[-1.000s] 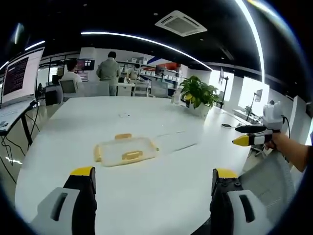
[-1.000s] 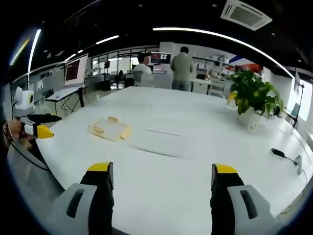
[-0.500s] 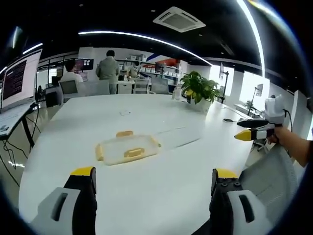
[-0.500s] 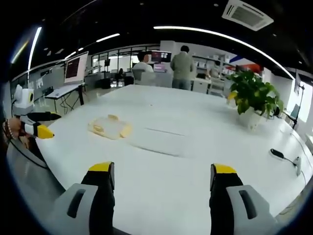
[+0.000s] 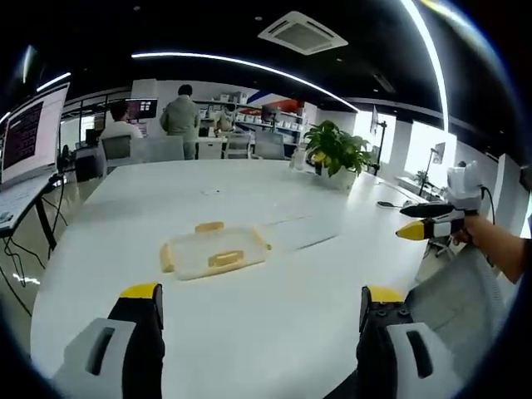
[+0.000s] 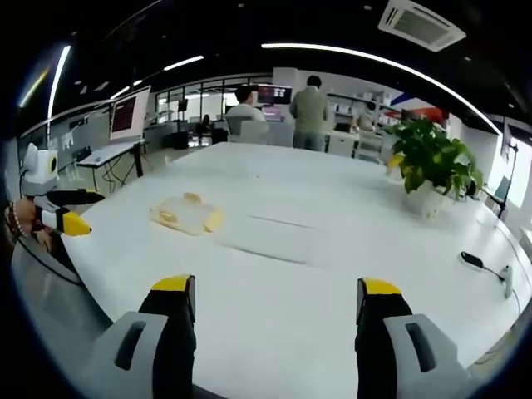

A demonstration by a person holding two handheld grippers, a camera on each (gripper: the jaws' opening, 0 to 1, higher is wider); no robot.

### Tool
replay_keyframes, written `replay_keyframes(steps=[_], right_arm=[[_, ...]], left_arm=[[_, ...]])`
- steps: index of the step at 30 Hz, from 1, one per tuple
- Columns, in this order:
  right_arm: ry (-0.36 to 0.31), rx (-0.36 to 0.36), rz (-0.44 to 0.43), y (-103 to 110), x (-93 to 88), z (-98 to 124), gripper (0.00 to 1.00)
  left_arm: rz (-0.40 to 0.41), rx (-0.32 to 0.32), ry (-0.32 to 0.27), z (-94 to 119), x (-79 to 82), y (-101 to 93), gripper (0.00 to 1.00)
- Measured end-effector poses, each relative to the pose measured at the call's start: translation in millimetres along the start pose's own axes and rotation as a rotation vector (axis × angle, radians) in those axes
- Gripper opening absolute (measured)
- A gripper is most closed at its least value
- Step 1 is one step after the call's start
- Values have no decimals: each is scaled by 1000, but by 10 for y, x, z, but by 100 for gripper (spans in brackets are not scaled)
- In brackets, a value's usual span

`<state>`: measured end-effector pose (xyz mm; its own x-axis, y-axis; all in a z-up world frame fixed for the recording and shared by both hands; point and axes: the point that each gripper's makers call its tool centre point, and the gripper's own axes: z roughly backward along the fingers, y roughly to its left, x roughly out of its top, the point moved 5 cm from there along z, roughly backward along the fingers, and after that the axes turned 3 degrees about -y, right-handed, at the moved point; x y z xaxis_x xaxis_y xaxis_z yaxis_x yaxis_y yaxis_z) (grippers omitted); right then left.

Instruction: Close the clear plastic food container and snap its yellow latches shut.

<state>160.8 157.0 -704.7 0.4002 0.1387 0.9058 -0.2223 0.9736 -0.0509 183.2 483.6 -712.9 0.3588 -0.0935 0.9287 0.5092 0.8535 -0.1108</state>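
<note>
In the left gripper view, we hold the left gripper (image 5: 259,309) low over the near edge of a large white table (image 5: 249,324), its two yellow-tipped jaws spread wide apart with nothing between them. Ahead of the jaws, well in from that near edge and toward the table's left side, lies the clear plastic food container (image 5: 214,253). It sits flat, and its long axis runs roughly across our view, rising slightly to the right. We see a yellow latch (image 5: 225,259) on its near long side, another on the far long side and one at its left end. The right gripper (image 5: 426,224) comes in from the right, held in a hand (image 5: 459,236) off the table's right edge, well apart from the container. A potted plant (image 5: 336,158) stands near the far right edge.

In the right gripper view, we hold the right gripper (image 6: 270,309) over the near edge of the table (image 6: 332,274), its jaws likewise wide apart and empty. The container (image 6: 186,215) lies toward the table's left edge, its long axis slanting down to the right. The left gripper (image 6: 60,209) shows at the far left, beyond that edge. Two people (image 6: 312,115) are at the far end of the room.
</note>
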Motion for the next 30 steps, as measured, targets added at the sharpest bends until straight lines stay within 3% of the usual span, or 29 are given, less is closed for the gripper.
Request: replay_keyframes(steps=[30], right_arm=[[6,-5,1,-11,-5,-9,75]], left_arm=[[12,-8,0,-10,-2,4,96]])
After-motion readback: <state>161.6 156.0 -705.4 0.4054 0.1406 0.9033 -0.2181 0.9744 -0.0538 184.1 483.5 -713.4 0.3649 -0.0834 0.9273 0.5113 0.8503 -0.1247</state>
